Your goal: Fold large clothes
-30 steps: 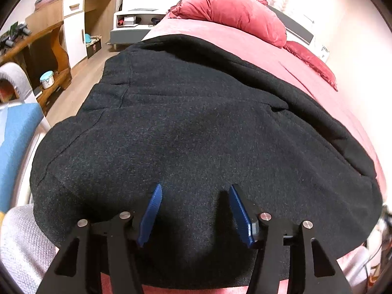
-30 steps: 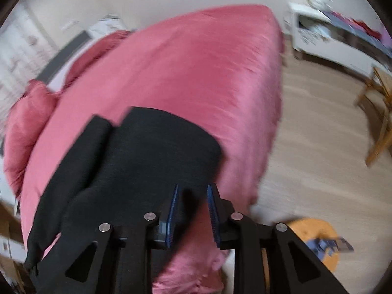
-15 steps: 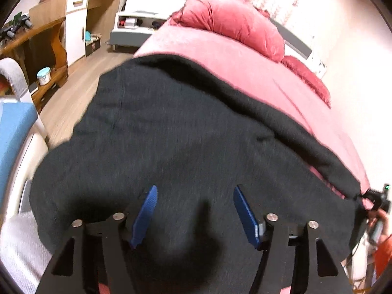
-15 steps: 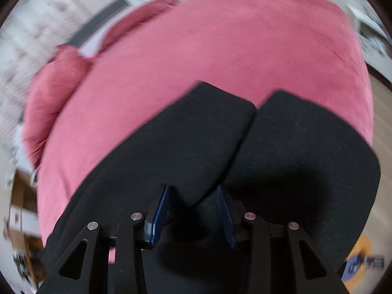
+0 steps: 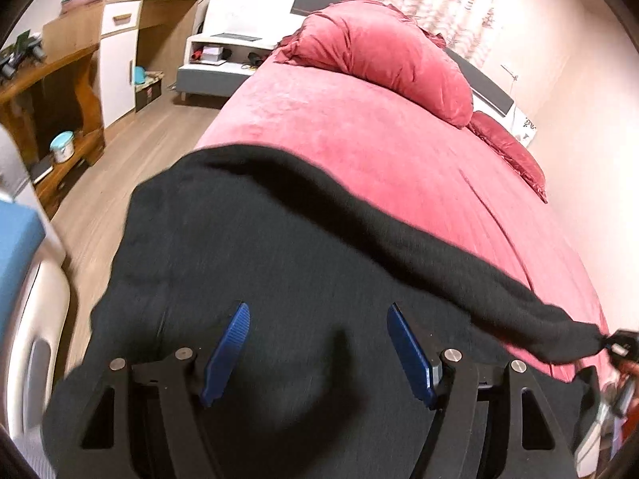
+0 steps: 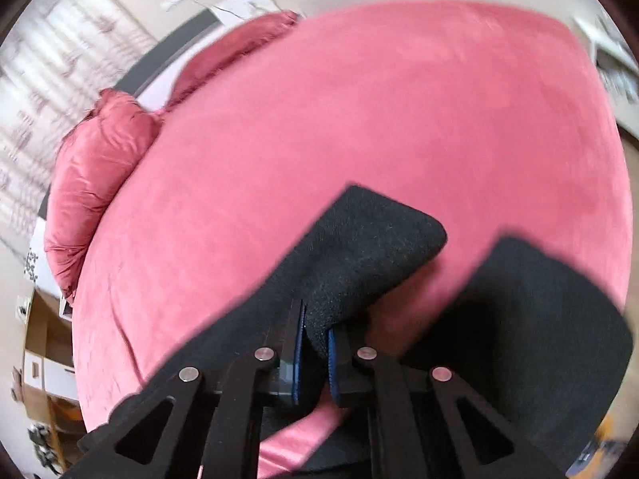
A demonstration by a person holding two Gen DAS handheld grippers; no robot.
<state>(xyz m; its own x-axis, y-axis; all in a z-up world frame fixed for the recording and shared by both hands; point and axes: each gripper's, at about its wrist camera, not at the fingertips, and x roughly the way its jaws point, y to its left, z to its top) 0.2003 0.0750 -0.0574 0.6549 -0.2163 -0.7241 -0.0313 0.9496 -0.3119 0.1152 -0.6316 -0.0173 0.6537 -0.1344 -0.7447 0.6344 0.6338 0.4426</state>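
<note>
Black garment (image 6: 359, 255), pinched by right hand-held gripper (image 6: 315, 343)

One black garment (image 5: 303, 263), two grippers (image 5: 319, 349) (image 6: 315, 343), one bed (image 5: 399, 167), two pillows (image 5: 383, 60) (image 5: 507, 147).

Ahead of you, the pink bed cover (image 5: 399, 167) lies broad and bare up to a large red pillow (image 5: 383, 60) and a smaller red cushion (image 5: 507, 147) at the headboard. The black garment (image 5: 299, 259) covers the near end. To your left, open wood floor (image 5: 131, 175) runs beside the bed, bounded by a wooden desk (image 5: 52, 92) and a white nightstand (image 5: 231, 52).
</note>
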